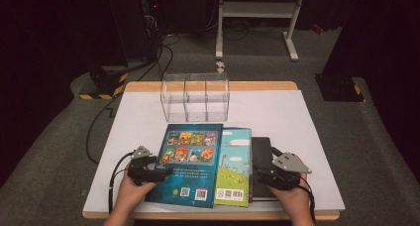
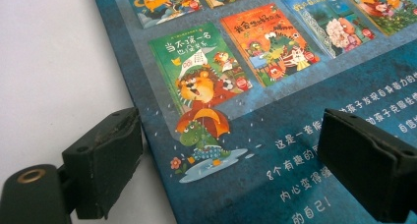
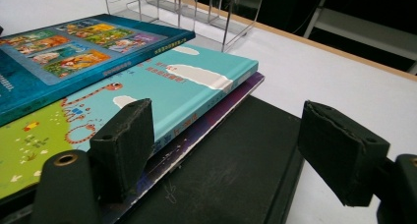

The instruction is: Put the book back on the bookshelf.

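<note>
Left gripper (image 1: 157, 172) sits at lower left of the high view, jaws apart and straddling the left edge of the blue book (image 1: 190, 161); in the left gripper view one pad (image 2: 105, 160) is off the cover over the table (image 1: 297, 117), the other above the cover. Right gripper (image 1: 260, 179) sits at lower right, jaws apart over the black book (image 3: 236, 170), nothing clamped.

Procedure, as I judge it:
1. I slide the left lower jaw under the blue cover's edge before closing.
2. I grip near the spine, so the book does not sag.
3. I hold the stack steady with the right gripper while lifting.
4. I aim for a slot of the clear rack (image 1: 195, 97) at centre top.

Count: four books — blue, teal (image 3: 162, 86), purple (image 3: 231, 103) (edge visible), black. One rack, three compartments. Two grippers.
</note>
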The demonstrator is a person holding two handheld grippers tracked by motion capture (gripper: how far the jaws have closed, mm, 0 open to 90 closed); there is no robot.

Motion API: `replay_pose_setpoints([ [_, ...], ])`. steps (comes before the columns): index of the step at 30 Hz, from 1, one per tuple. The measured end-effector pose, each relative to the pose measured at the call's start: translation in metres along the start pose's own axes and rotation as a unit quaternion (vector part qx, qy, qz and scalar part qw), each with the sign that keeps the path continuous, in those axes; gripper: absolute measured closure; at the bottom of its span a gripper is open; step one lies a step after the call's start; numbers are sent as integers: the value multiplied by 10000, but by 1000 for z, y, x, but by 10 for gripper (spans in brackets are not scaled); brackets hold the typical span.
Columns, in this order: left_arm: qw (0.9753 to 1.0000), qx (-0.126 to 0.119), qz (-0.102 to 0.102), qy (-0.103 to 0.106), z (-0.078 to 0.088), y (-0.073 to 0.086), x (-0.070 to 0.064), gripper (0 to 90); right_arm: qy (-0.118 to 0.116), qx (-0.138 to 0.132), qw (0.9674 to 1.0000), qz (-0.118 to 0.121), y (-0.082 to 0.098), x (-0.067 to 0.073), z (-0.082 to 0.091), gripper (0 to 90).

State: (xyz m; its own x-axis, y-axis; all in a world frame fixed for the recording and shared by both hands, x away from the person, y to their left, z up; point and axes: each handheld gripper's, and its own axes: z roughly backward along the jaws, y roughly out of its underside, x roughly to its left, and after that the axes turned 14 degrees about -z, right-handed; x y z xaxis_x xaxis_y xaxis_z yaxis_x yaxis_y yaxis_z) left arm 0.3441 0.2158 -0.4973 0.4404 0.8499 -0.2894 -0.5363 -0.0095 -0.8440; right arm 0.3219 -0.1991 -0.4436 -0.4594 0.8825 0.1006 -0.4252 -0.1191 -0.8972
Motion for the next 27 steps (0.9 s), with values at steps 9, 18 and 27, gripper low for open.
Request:
replay_pose_setpoints([
  [9,10000,87,17,23,0,0,0,103,-131,199,9997,-93,0,2,-4,244],
  [18,9999,55,68,66,0,1,-8,110,-53,301,9994,-165,0,5,-7,205],
  [27,9995,33,-85,298,-2,2,-26,124,-162,331,9983,-453,0,5,-9,145],
])
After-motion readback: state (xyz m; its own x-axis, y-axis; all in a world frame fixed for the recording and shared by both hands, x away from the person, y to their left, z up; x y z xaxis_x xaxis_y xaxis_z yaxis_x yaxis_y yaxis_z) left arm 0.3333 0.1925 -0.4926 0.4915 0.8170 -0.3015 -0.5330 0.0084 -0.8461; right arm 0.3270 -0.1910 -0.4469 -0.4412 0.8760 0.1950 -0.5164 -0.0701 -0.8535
